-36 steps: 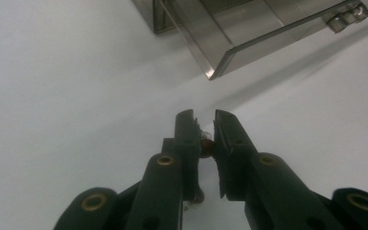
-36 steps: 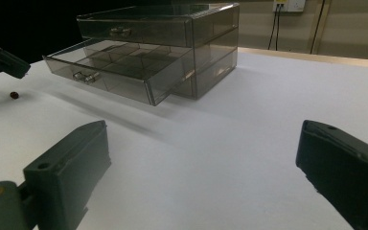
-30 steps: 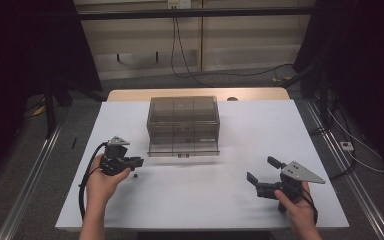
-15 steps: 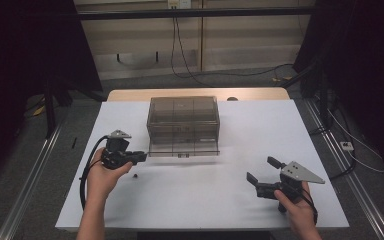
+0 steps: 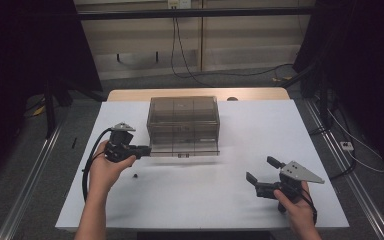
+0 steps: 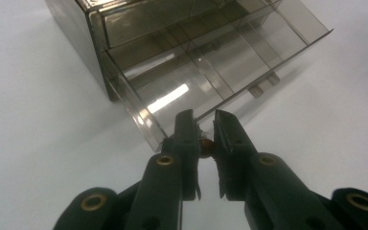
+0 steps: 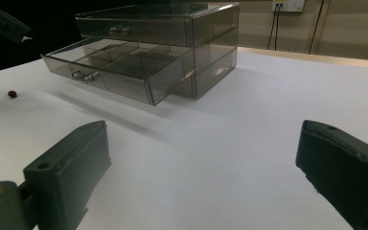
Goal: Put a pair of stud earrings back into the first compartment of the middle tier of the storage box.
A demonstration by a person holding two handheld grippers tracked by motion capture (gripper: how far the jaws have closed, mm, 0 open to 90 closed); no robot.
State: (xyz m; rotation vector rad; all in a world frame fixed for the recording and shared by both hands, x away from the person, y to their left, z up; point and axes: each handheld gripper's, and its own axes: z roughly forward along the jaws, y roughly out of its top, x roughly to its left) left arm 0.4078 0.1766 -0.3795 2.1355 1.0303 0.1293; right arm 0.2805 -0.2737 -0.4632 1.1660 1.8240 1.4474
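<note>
White covering is lying over the bench (image 5: 230, 200), and the bench is carrying everything. Near its far middle a smoky transparent drawer box (image 5: 182, 112) is standing, with two levels of drawers. The lower drawer (image 5: 185, 145) is sticking out toward the person, and its dividers are making several compartments; the upper drawer (image 7: 124, 28) is sitting closed.

At the right side of the bench, the right tongs (image 5: 265, 171) are resting low in the person's hand, well apart from the box. Their jaws are standing wide, with bare bench between them.

At the left side, the left tongs (image 5: 146, 148) are hanging just beside the front left corner of the pulled-out drawer, pointing toward it. Their jaws are standing narrow and are pinching a small reddish-brown bead (image 6: 207, 145) between the tips, just outside the drawer wall.

On the bench below and a little in front of the left hand, another small dark bead (image 5: 135, 175) is lying alone, apart from the box.
</note>
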